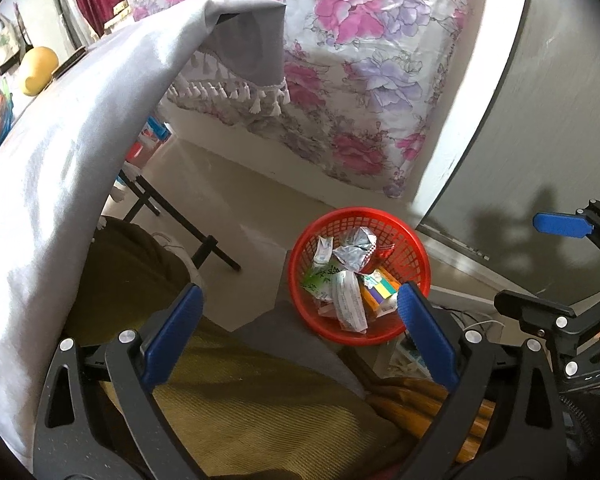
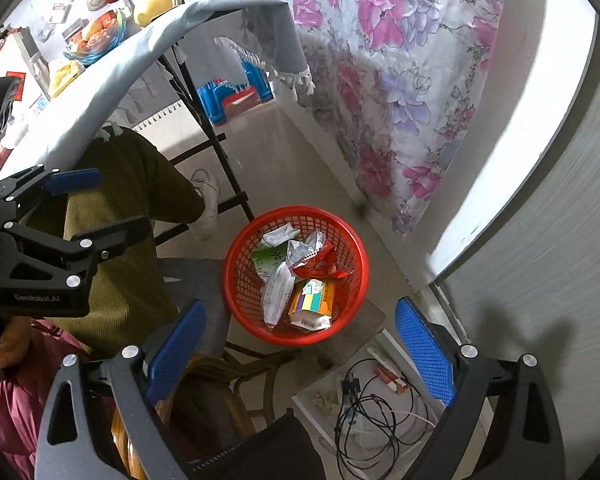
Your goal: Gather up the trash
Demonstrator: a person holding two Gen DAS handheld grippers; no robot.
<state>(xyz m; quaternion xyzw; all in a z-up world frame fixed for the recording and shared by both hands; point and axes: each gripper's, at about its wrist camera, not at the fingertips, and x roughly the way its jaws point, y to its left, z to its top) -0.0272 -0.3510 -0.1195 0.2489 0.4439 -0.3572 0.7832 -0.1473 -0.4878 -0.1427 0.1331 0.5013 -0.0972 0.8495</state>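
We see a red mesh basket point(image 2: 240, 280), a green wrapper point(image 2: 269, 259), an orange-and-purple box point(image 2: 314, 300), blue gripper pads point(image 2: 422, 354) and a pink-and-lilac floral bedsheet point(image 1: 360, 40)

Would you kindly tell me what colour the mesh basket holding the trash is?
The basket is bright red, clearest in the right wrist view.

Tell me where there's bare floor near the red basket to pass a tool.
Bare floor runs between the basket, the floral bedspread and the table legs. Crowded: the basket is full of wrappers, and cables lie at its near right. Both tools, left and right, are open and empty.
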